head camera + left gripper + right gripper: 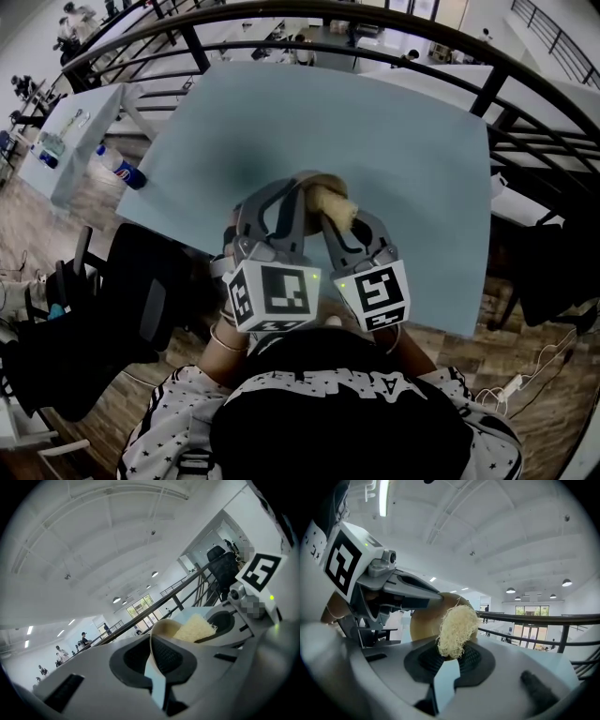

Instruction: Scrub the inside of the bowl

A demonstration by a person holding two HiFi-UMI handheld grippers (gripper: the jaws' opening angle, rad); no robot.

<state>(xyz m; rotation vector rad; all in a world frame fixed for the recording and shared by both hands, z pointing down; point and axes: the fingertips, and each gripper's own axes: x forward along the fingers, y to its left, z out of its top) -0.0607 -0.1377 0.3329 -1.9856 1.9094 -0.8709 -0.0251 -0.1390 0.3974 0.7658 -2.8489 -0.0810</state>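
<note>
Our left fingers [171, 657] pinch the bowl [161, 626] by its thin rim; we judge it light and stiff. Our right fingers [476, 660] squeeze the soft fibrous scrubber [454, 629], likely easily compressed.

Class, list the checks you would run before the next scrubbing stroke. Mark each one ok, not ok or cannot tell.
1. The left gripper is shut on the rim of the bowl: ok.
2. The right gripper is shut on the scrubber: ok.
3. The scrubber is at the bowl's open side: ok.
4. The scrubber presses on the inner wall: cannot tell.
5. The bowl's inside has dirt left: cannot tell.
</note>
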